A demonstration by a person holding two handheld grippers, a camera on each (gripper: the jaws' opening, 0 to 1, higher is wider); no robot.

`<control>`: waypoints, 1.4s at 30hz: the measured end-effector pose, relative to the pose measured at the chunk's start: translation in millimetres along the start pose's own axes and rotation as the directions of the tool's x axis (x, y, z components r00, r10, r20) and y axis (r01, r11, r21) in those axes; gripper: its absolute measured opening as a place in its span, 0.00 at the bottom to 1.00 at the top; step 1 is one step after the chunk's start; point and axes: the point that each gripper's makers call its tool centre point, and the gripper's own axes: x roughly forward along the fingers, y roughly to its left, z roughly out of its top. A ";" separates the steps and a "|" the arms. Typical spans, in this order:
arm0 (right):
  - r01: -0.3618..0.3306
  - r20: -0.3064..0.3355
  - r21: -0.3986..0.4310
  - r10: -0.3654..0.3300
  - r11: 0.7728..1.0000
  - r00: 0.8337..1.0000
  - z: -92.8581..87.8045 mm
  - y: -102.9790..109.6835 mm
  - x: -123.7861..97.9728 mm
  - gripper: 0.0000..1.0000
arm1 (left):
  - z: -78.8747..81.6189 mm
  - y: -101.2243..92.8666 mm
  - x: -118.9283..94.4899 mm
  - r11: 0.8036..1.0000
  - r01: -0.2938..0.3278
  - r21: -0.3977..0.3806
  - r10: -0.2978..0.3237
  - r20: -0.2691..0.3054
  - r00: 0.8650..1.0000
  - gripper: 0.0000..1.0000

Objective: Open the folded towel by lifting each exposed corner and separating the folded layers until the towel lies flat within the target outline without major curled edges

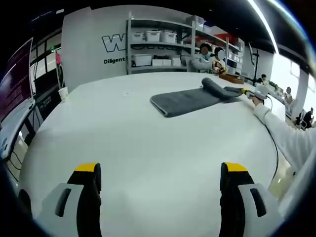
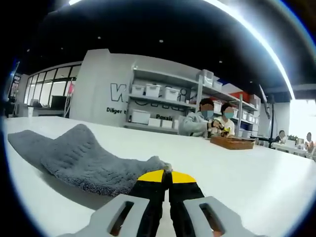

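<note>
Left gripper: jaws set wide apart, holding nothing, above bare white table. Further across the table lies the grey towel, partly folded, one end rolled up into a hump. At that end, the right gripper meets the towel's corner, with a sleeve behind it. In the right gripper view, the right gripper has its yellow-tipped jaws pressed together on the towel corner. Beyond: two seated people and shelving with white bins.
</note>
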 end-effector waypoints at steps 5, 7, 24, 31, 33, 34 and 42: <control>0.004 0.000 -0.003 -0.004 1.000 1.000 -0.5 -4.8 -0.4 0.00 | -0.6 -1.9 2.6 1.000 0.003 0.002 -0.003 -0.007 1.000 0.99; 0.007 -0.001 -0.004 -0.007 1.000 1.000 -0.8 -7.1 -0.5 0.00 | -0.7 -3.3 3.8 1.000 0.006 0.004 -0.006 -0.009 1.000 0.99; 0.027 -0.004 -0.015 -0.027 1.000 1.000 -3.3 -26.0 -2.0 0.00 | 1.4 -6.3 13.5 1.000 0.013 0.001 -0.013 -0.017 1.000 0.98; 0.037 -0.006 -0.021 -0.037 0.999 0.999 -5.0 -36.3 -1.7 0.00 | 0.8 -5.6 15.1 1.000 0.007 0.000 -0.007 -0.023 1.000 0.98; 0.041 -0.006 -0.022 -0.041 0.999 0.999 -5.1 -38.8 -2.0 0.00 | 0.7 -6.0 16.6 1.000 0.007 0.000 -0.007 -0.025 1.000 0.98; 0.042 -0.007 -0.022 -0.042 0.999 0.999 -5.5 -40.2 -1.7 0.00 | 0.2 -6.7 17.7 1.000 0.008 0.001 -0.008 -0.029 1.000 0.98; 0.052 -0.010 -0.023 -0.052 0.998 0.999 -7.3 -49.6 -2.3 0.00 | 0.7 -10.6 22.0 1.000 0.012 0.008 -0.012 -0.035 0.999 0.99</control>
